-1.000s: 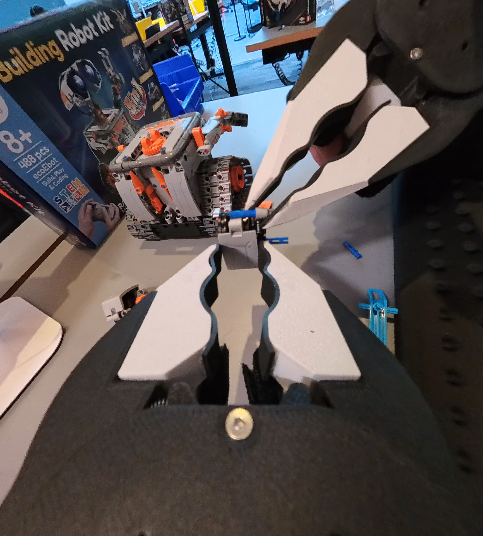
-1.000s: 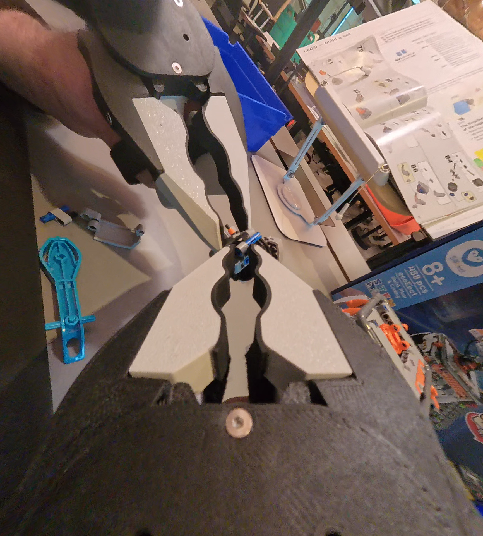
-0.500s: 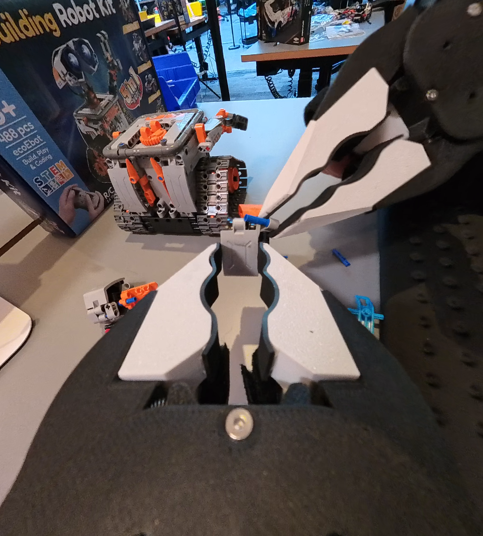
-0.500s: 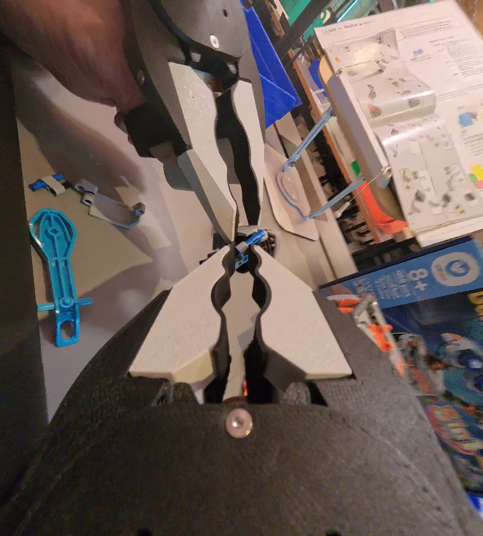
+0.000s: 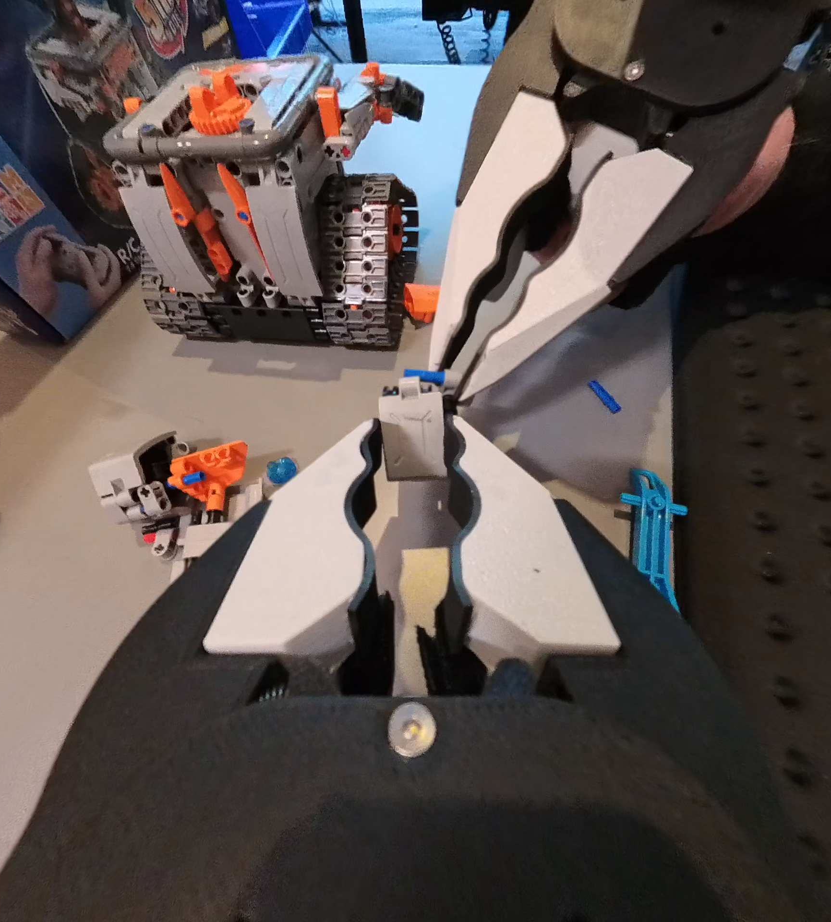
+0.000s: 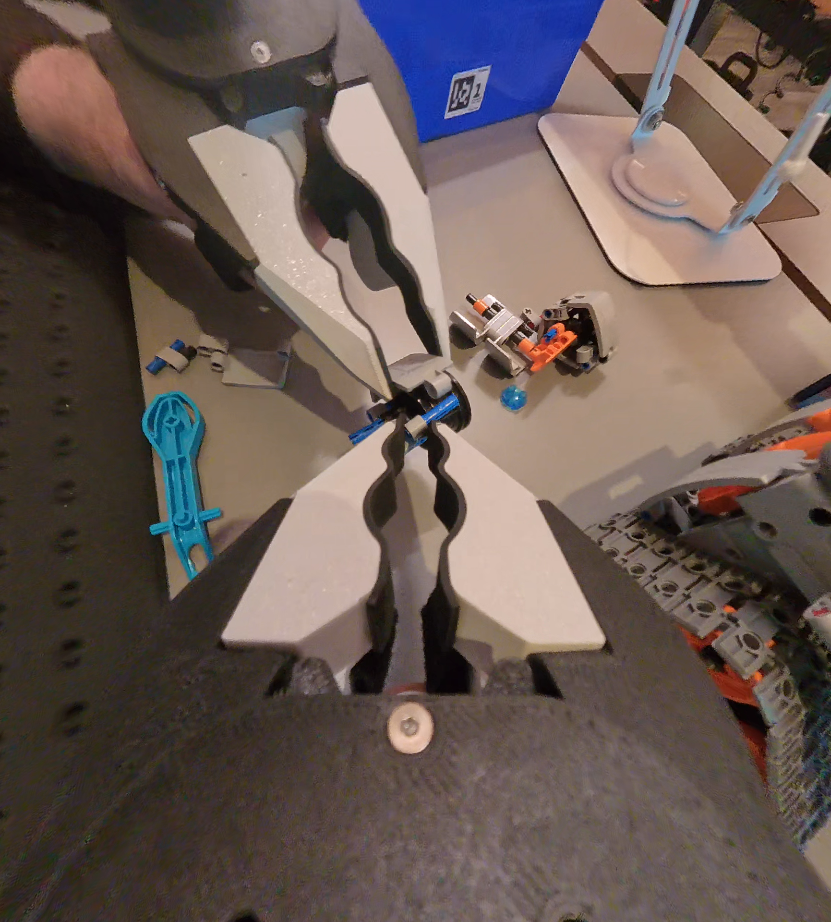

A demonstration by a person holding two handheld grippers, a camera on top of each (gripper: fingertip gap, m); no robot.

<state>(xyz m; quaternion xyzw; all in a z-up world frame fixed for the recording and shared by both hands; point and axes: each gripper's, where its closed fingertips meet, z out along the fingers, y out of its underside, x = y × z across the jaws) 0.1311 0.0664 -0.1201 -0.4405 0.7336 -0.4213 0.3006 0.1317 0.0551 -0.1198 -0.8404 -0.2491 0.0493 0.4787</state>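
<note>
My left gripper (image 5: 413, 424) is shut on a small grey panel piece (image 5: 411, 444) and holds it above the grey table. A blue pin with a small grey connector (image 6: 423, 421) sticks out of that piece's far end. My right gripper (image 6: 414, 426) is shut on this pin and connector. In the left wrist view the right gripper (image 5: 450, 381) comes in from the upper right, tip to tip with the left. In the right wrist view the left gripper (image 6: 411, 371) comes in from the upper left, with a hand behind it.
A tracked grey and orange robot model (image 5: 263, 209) stands by the kit box (image 5: 4, 199). A small grey and orange sub-assembly (image 6: 543, 334), a blue round stud (image 6: 512, 398), a teal separator tool (image 6: 179, 479) and loose grey and blue parts (image 6: 253, 364) lie around. A blue bin (image 6: 478, 60) and a white stand base (image 6: 652, 199) are farther off. Only a small space, under 4 cm, lies between the two pairs of fingers.
Both grippers stay closed on the same joined piece and have tilted down toward the table. The left view has come closer to the robot model. The right view has swung off the instruction sheets.
</note>
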